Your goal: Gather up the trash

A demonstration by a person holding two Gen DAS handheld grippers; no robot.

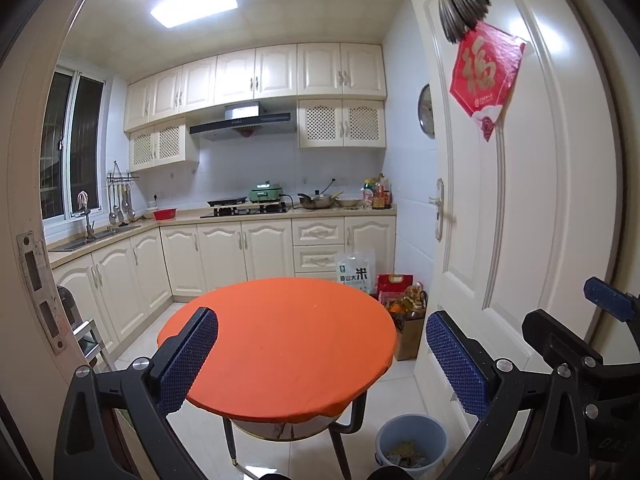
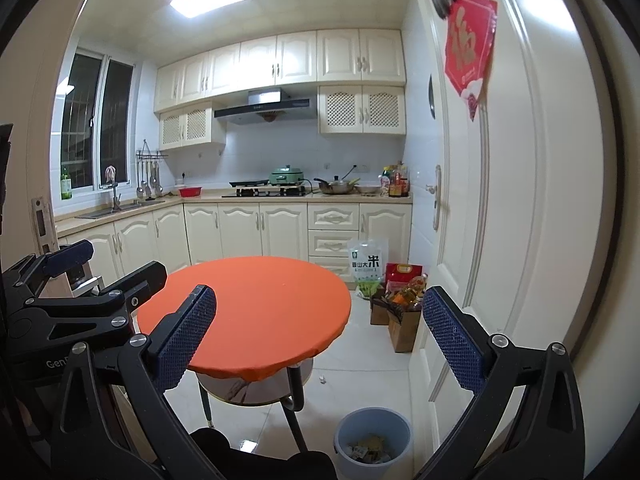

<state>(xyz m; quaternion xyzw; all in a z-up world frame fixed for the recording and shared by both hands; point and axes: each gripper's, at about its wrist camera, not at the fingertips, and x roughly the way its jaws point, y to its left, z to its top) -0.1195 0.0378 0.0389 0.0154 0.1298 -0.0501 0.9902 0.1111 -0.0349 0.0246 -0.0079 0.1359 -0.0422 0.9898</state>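
Two grippers, left gripper (image 1: 320, 360) and right gripper (image 2: 320, 332), jaws spread wide, holding nothing. Round orange tabletop (image 1: 280, 340) centre. Blue trash bin (image 2: 373, 436) on floor near right of it, trash (image 2: 368, 450) inside. Small scrap (image 2: 322, 379) on floor beside it.

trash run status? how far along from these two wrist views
Looks mostly done: the blue bin beside the table already holds wrappers and scraps, and the orange table top shows no litter. In hand: nothing; left gripper and right gripper are both open. Possibly left: one small white scrap on the floor tiles by the table leg, too small to identify.
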